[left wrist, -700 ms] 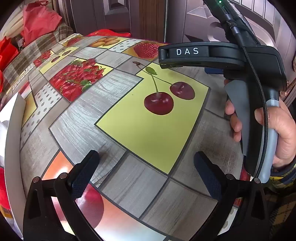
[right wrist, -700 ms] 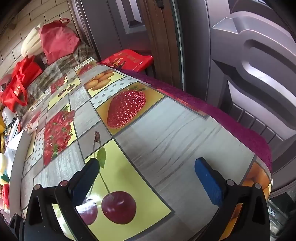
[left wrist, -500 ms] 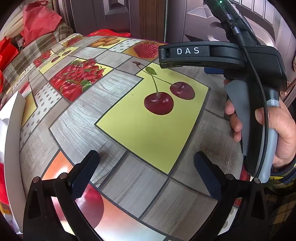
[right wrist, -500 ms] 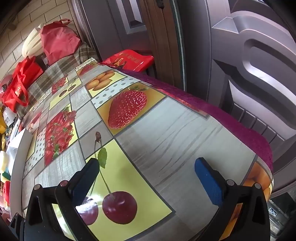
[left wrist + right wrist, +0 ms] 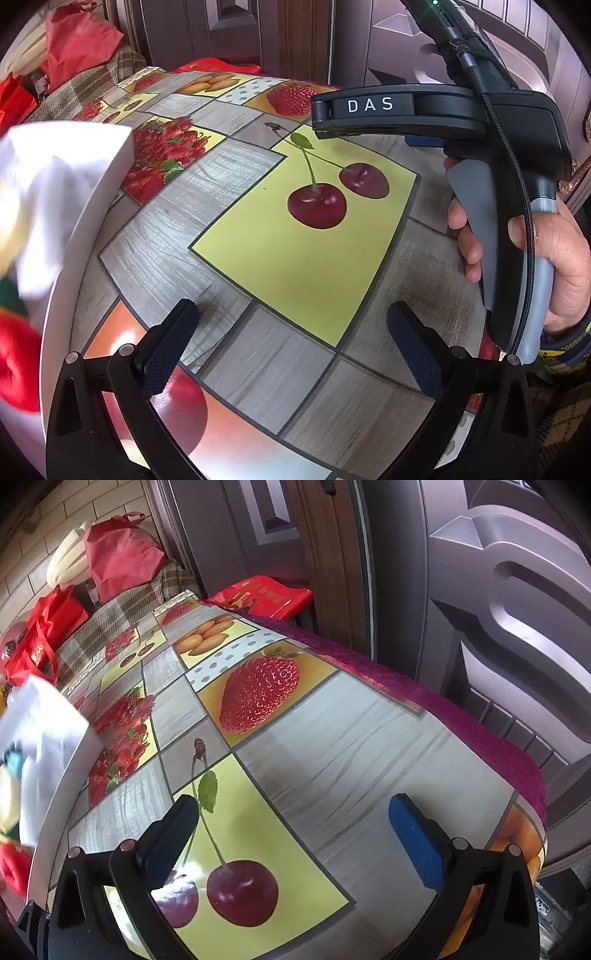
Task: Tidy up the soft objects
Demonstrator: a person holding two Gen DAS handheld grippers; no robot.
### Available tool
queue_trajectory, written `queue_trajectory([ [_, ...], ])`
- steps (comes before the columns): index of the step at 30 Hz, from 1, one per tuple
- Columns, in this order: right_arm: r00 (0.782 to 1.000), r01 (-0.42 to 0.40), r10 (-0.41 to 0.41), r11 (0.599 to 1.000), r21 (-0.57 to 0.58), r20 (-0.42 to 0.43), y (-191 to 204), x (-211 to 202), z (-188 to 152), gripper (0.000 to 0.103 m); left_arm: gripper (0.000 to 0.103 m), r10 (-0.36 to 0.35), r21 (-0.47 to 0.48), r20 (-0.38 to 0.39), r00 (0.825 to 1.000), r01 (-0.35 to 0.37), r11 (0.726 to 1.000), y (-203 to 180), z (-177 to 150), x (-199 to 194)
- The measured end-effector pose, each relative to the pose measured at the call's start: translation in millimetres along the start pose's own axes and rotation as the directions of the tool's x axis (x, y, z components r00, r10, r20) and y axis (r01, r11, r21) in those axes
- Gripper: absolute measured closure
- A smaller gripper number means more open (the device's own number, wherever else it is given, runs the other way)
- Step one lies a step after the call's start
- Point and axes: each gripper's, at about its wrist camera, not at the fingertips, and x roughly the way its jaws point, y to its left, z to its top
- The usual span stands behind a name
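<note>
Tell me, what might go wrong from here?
Both tongs, left and right, are open and empty. The white box at the left looks blurred, maybe moving, so a reach could bump it. The two tools are close together over the cherry tablecloth and might collide.

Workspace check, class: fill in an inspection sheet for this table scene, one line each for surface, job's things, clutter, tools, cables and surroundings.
Surface: table under a fruit-print cloth, cherries in the middle.
Job's things: white box at the left edge, holding blurred red, yellow and green soft items.
Clutter: nothing seen on the cloth.
Tools: left tool open, empty; right tool open, empty, held by a hand.
Cables: black braided cable down the right tool's handle.
Surroundings: grey doors, red bags, checked cloth.
</note>
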Motion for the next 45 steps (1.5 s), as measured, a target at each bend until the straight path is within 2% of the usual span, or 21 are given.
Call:
queue_trajectory([
  [18, 1.000, 0.003, -0.003, 0.999, -0.047, -0.019, 9, 4, 0, 0.000, 0.000, 0.000, 0.000, 0.000, 1.000, 0.000, 1.000, 0, 0, 0],
  [45, 1.000, 0.011, -0.012, 0.998, -0.056, -0.022, 12, 6, 1, 0.000, 0.000, -0.001, 0.000, 0.000, 1.000, 0.001, 1.000, 2, 1, -2],
])
